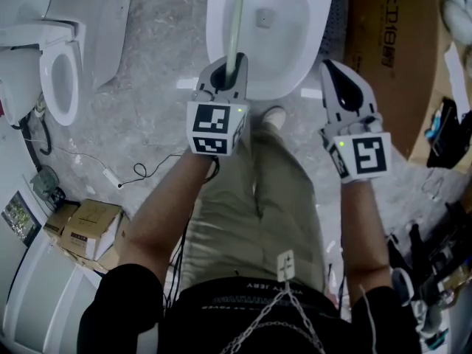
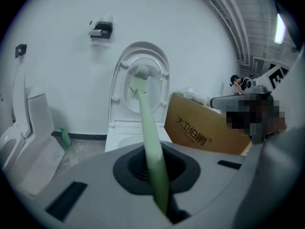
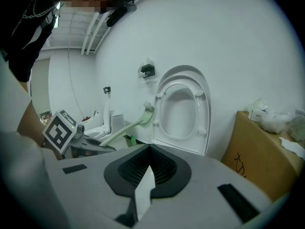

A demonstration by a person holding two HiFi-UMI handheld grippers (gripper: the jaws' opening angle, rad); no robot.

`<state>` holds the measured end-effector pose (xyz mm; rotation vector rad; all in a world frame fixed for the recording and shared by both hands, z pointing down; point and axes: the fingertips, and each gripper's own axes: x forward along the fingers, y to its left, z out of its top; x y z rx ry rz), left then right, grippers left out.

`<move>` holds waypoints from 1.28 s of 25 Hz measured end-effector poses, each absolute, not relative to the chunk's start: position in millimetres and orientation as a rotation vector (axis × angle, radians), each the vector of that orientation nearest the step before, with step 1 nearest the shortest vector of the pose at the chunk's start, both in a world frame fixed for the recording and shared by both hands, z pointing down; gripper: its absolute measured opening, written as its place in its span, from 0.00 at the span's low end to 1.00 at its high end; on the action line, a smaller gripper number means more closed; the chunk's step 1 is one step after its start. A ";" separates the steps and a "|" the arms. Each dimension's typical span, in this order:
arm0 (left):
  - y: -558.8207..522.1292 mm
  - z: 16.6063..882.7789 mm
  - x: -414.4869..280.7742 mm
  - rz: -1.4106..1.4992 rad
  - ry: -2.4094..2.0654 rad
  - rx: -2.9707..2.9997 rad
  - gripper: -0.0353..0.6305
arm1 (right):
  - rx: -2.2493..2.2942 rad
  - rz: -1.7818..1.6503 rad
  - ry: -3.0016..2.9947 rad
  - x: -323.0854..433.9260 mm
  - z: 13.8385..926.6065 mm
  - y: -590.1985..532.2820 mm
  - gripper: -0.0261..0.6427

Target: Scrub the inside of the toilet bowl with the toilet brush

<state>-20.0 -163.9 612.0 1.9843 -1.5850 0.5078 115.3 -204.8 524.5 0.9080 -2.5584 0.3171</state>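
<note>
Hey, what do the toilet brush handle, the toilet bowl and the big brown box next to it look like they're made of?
The toilet brush has a pale green, smooth, slightly shiny handle, so it is probably plastic. The toilet bowl is glossy white with soft highlights and is likely glazed ceramic. The brown box is matte tan with printed characters and appears to be cardboard.
</note>
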 end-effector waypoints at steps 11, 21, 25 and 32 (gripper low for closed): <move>-166.4 592.8 -13.4 0.445 -1.564 1.968 0.06 | 0.923 0.328 -2.569 124.4 520.8 -210.0 0.03; -119.3 682.7 35.2 0.448 -1.264 1.645 0.06 | 0.916 0.354 -2.547 130.3 531.1 -212.5 0.03; -101.8 715.3 60.1 0.427 -1.123 1.496 0.06 | 0.918 0.360 -2.539 132.6 534.1 -218.2 0.03; -85.4 774.2 67.9 0.380 -1.011 1.207 0.06 | 0.966 0.390 -2.518 138.9 542.1 -230.0 0.03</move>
